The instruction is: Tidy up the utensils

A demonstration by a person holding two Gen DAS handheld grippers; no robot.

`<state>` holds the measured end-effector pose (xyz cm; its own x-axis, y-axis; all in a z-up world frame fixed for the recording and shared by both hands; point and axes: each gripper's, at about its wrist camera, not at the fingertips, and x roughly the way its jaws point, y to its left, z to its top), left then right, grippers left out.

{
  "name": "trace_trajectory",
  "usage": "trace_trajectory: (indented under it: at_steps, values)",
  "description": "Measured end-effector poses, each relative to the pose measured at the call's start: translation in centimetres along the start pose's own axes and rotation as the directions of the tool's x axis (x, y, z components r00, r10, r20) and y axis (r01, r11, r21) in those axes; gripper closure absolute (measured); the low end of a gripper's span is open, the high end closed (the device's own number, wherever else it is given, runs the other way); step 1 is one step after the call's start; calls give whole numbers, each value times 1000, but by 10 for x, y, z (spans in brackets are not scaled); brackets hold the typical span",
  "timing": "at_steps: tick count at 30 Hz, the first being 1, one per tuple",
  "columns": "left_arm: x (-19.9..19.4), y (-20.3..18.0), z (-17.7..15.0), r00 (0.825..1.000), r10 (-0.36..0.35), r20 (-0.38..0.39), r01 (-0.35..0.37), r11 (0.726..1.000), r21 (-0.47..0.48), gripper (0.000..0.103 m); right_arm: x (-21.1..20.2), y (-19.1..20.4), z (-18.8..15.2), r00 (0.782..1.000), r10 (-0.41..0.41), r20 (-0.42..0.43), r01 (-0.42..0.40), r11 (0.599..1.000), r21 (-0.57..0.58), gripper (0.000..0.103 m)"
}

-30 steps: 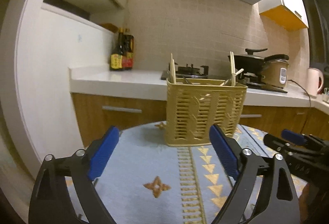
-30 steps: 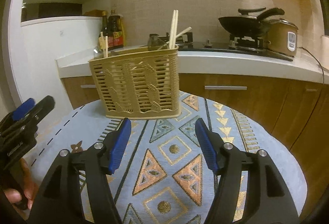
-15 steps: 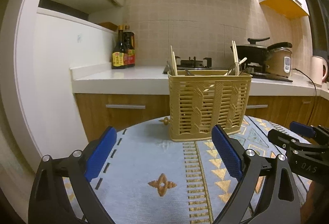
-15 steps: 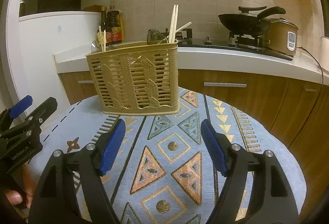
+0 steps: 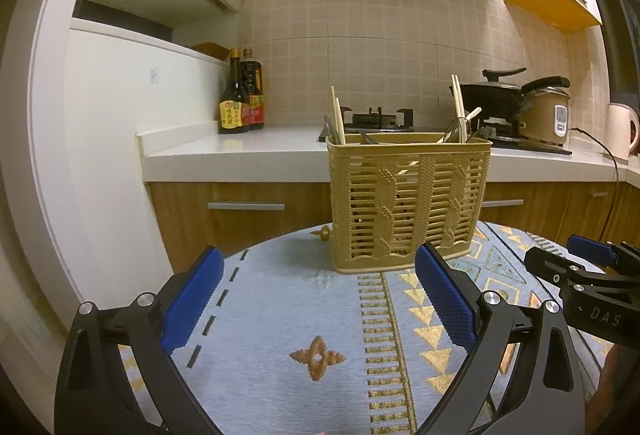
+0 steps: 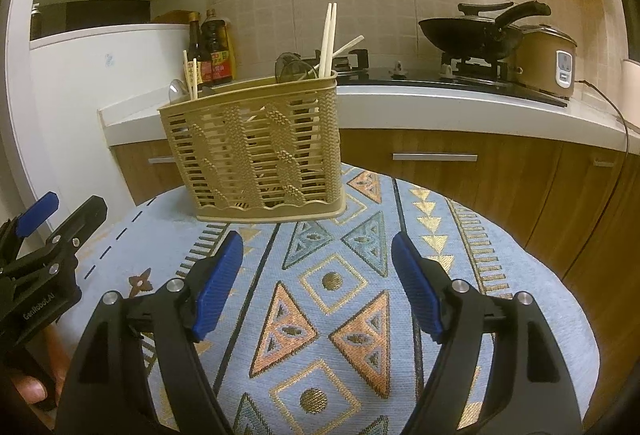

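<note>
Both the left gripper (image 5: 320,299) and the right gripper (image 6: 316,275), whose jaws have just been opening, stand apart and empty above the patterned tablecloth (image 6: 344,315), near the utensil basket (image 6: 256,151) holding chopsticks (image 6: 327,35).

The utensil basket (image 5: 408,207) stands on the round table (image 5: 280,315). Chopsticks (image 6: 328,39) stick up in it. Behind it runs the counter (image 5: 240,155), bottles (image 5: 240,95) left, wok (image 6: 472,31) right.

Dim warm indoor light, sharp focus (fisheye bending, dark corners).
</note>
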<state>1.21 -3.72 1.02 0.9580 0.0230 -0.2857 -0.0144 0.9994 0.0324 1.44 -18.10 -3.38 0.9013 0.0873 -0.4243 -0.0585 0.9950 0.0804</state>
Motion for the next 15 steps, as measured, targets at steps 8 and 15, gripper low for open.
trace_trajectory:
  at_steps: [8,15]
  values:
    - [3,-1,0,1000,3,-16,-3,1000,1,8,1,-3,0,1000,2,-6,-2,1000,19,30]
    - [4,-1,0,1000,-1,-20,1,1000,0,8,1,-2,1,1000,0,-7,0,1000,15,29]
